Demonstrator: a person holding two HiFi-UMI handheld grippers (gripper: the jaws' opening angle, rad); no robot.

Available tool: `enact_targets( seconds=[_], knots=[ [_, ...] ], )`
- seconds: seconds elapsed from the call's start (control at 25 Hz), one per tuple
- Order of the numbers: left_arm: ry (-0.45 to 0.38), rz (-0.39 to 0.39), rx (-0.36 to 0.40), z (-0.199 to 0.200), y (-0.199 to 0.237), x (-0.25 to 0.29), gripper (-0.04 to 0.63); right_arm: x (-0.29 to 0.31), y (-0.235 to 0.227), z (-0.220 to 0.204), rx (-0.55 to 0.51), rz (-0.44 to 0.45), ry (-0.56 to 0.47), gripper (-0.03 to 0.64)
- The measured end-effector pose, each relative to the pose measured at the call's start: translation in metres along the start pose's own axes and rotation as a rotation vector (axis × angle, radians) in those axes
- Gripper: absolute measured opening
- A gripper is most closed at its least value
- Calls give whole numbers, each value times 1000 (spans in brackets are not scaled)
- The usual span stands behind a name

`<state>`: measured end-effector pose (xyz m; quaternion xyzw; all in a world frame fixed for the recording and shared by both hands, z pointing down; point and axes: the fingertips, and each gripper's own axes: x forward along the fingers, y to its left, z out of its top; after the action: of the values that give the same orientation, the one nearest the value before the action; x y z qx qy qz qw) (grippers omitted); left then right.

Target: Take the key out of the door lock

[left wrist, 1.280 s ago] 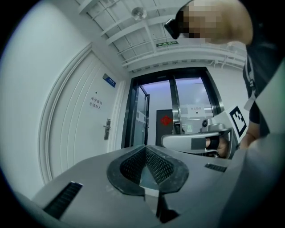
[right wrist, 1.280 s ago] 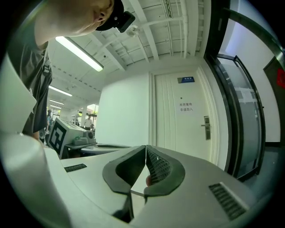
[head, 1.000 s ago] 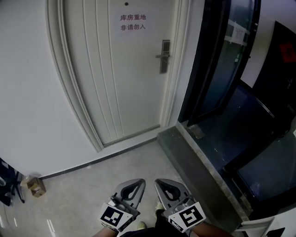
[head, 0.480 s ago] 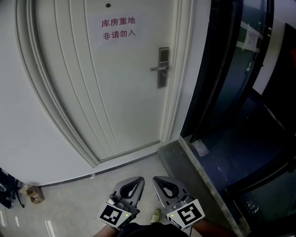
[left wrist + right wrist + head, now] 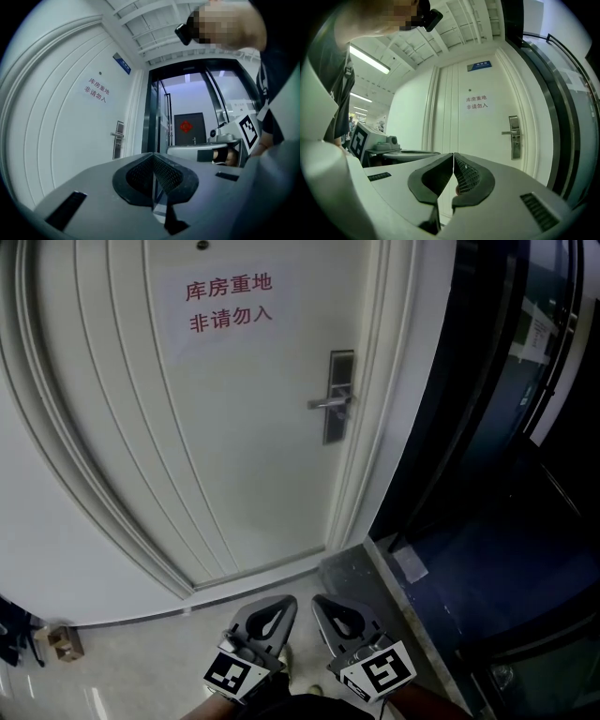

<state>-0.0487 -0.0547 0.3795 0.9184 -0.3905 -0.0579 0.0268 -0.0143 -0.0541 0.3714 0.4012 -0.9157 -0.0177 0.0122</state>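
Left hand-held gripper [image 5: 270, 620] and right hand-held gripper [image 5: 342, 622] are held side by side, well below the door lock [image 5: 339, 395], jaws pressed together, nothing gripped.

- The door lock [image 5: 339, 395] is a tall, narrow silver plate. It stands upright near the right edge of a closed white panelled door [image 5: 234, 446].
- Its lever handle [image 5: 326, 403] sticks out level to the left from about the middle of the plate.
- The key is too small to make out at this distance, in any view.
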Motion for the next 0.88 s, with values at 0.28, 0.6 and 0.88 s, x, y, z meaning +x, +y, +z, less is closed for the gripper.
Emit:
enact_targets(
  seconds=[0.28,0.6,0.88],
  knots=[
    [-7,-60,11,1,86,66,5,90,-59,-2,-19,-67,4,12],
    [-3,-122,14,3,154,118,5,162,-112,6,-25,-139,-11,12],
    [11,-123,4,-3,176,147,5,190,-174,26,69,-145,-77,14]
  ],
)
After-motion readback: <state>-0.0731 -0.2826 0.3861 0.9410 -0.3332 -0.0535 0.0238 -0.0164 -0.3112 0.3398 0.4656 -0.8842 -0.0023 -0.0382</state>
